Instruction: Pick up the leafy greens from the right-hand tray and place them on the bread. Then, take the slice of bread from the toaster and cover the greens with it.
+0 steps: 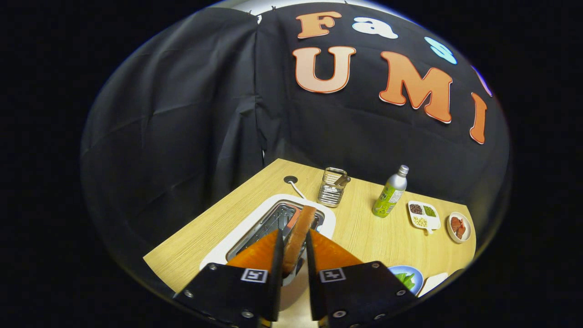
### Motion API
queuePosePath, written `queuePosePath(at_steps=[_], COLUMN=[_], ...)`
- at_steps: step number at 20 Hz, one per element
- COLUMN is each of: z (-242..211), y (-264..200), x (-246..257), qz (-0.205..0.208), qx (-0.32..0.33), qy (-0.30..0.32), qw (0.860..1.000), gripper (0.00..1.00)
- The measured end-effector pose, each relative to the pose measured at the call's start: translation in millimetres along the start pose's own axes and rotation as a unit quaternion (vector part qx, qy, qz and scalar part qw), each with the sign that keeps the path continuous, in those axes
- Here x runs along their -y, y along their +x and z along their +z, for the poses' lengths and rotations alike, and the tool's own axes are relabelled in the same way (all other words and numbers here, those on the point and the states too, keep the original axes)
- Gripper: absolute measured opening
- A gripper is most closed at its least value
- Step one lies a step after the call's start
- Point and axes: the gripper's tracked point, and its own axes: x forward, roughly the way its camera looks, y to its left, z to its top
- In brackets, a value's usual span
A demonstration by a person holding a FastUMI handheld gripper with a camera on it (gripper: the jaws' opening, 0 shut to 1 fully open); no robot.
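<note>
My gripper (pixel 294 239) is shut on a slice of toasted bread (pixel 300 232), which stands on edge between the two orange fingers (pixel 259 250). The slice is held directly over the slot of the white toaster (pixel 248 225), its lower end hidden by the fingers. To the right of the right finger sits a blue plate (pixel 416 273) with leafy greens (pixel 405 279) on it. A white piece (pixel 435 281) shows just past that plate; what it is cannot be told.
On the wooden table (pixel 364 228) beyond the toaster stand a wire holder (pixel 331 187), a green bottle (pixel 389 197), a white divided dish (pixel 423 215) of toppings and a small plate (pixel 458 226) of red slices. A cable (pixel 296 187) runs from a table hole.
</note>
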Motion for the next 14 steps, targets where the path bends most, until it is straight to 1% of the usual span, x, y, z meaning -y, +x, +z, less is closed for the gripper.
queuePosePath(at_steps=[1,3,5,7,14], z=[1,3,4,2,17], y=[0,1,0,2,-8], x=[0,-2,-1,-3,1], qz=[-0.001,-0.004,-0.011,-0.010,-0.005], qx=[0.000,0.001,0.003,0.002,0.015], qy=[-0.001,-0.012,-0.015,-0.009,0.011], qw=[1.000,1.000,1.000,1.000,1.000], gripper=[0.17,0.11,0.11,0.07,0.07])
